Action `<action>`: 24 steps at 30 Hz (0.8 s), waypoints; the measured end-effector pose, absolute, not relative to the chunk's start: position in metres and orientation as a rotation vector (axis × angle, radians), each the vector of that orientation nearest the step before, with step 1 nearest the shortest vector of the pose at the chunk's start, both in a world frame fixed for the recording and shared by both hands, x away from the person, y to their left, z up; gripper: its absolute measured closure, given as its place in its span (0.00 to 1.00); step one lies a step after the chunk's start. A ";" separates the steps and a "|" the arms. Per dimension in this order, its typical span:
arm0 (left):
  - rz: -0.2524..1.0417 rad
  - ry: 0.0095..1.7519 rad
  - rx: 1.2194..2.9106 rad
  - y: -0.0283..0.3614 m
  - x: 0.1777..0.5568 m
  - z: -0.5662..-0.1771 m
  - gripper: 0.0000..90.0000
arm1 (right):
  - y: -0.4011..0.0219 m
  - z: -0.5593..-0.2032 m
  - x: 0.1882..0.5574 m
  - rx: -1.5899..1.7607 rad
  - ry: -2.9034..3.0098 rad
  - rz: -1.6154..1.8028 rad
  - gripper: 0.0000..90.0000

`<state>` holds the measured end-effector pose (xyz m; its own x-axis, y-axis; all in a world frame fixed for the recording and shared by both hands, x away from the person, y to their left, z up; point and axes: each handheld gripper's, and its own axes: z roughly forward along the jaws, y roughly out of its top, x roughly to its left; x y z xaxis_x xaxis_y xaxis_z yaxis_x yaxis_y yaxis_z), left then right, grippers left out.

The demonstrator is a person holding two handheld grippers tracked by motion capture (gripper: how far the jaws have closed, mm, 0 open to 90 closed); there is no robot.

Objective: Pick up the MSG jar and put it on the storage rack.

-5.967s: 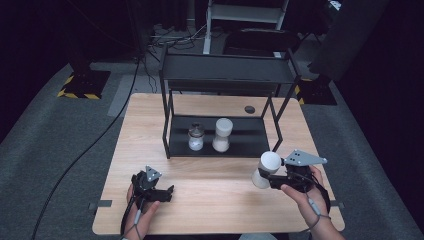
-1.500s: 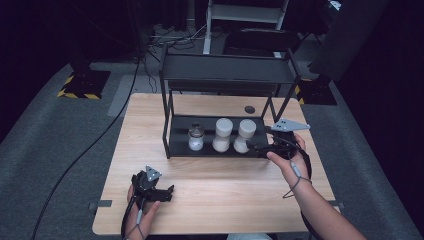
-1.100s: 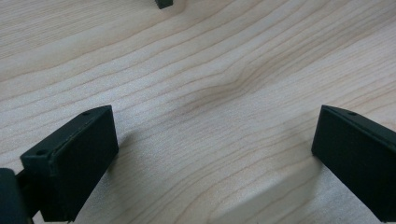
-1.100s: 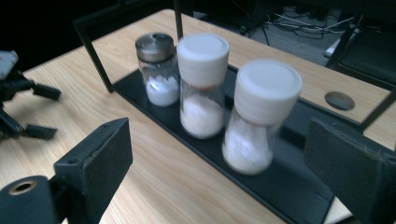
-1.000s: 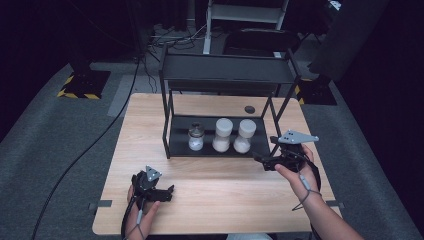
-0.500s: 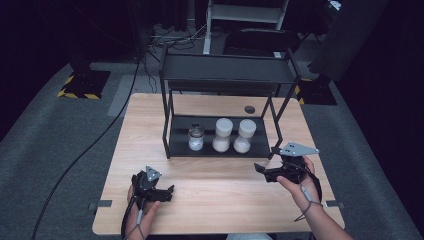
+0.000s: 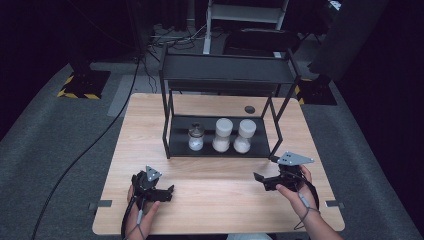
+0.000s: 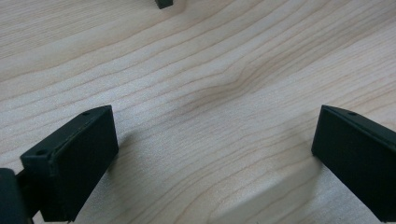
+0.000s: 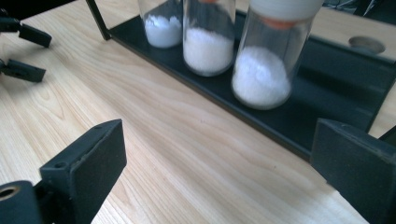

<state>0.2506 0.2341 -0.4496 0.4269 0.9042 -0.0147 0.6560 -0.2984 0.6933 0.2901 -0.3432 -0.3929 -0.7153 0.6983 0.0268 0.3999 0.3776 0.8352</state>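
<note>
While left gripper rests, right gripper hovers low, fingers apart.

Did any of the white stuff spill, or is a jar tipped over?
Nothing stands out. The three jars stand upright in a row on the black shelf, the powder is inside them, and the wooden table looks clean.

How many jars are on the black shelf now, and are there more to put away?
Three jars of white powder stand in a row on the black shelf's bottom tray. Nothing is in hand: the right gripper and left gripper are both open and empty above the table. No other jar is waiting there.
</note>
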 end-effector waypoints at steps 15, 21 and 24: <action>0.511 1.312 2.056 0.234 0.251 -0.450 0.00 | -0.342 -0.420 0.292 1.042 2.338 1.207 0.04; 0.511 1.311 2.056 0.234 0.251 -0.450 0.00 | -0.343 -0.429 0.293 1.066 2.338 1.188 0.04; 0.511 1.312 2.056 0.234 0.251 -0.450 0.00 | -0.343 -0.433 0.293 1.074 2.343 1.154 0.04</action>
<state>0.2506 0.2341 -0.4496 0.4265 0.9044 -0.0147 0.6562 -0.2982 0.6932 0.2932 -0.3429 -0.4332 -0.6679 0.7430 0.0442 0.4881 0.3923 0.7797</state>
